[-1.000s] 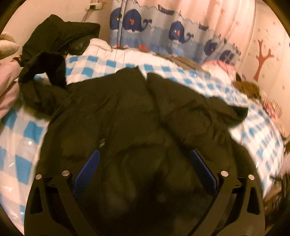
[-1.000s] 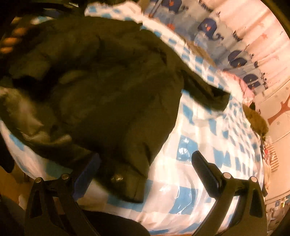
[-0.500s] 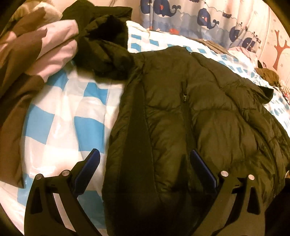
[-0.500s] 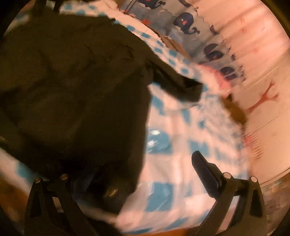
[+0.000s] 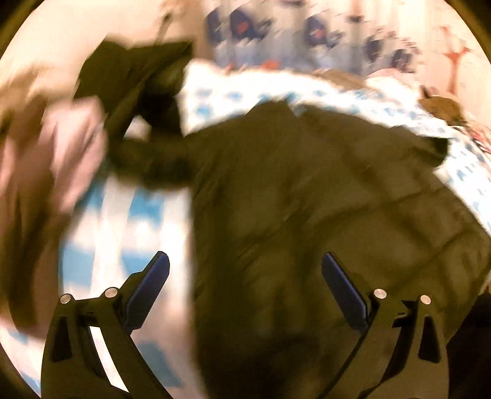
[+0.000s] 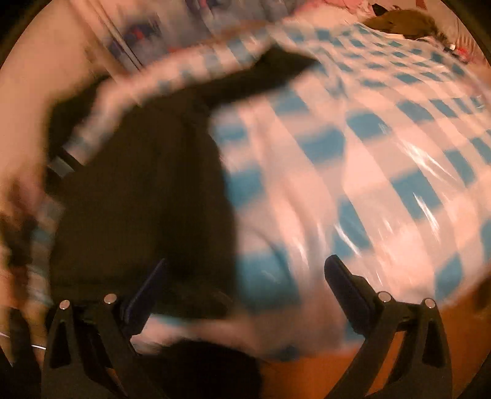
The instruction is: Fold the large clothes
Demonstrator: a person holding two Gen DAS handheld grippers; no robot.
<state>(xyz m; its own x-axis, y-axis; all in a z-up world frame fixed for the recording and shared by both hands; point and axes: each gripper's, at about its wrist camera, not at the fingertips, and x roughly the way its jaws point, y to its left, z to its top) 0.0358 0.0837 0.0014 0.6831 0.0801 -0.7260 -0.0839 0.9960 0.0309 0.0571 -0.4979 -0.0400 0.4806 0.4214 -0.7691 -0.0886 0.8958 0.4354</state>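
Note:
A large dark olive puffer jacket (image 5: 307,208) lies spread on a blue-and-white checked bed cover (image 5: 122,221). Both views are blurred by motion. My left gripper (image 5: 245,276) is open and empty, hovering over the jacket's lower left edge. In the right wrist view the jacket (image 6: 147,190) fills the left half, one sleeve (image 6: 270,76) reaching toward the far side. My right gripper (image 6: 245,282) is open and empty above the jacket's right edge and the checked cover (image 6: 383,153).
A pink and brown garment (image 5: 46,159) and a second dark garment (image 5: 135,76) are piled at the left. A whale-print curtain (image 5: 276,27) hangs behind the bed. A brown item (image 6: 402,23) lies at the far end. An orange floor (image 6: 307,374) shows below the bed edge.
Both grippers are moving fast and the views have blurred. The left view has swung right, further over the jacket. The right view has swung toward the cover, with the jacket now at its left.

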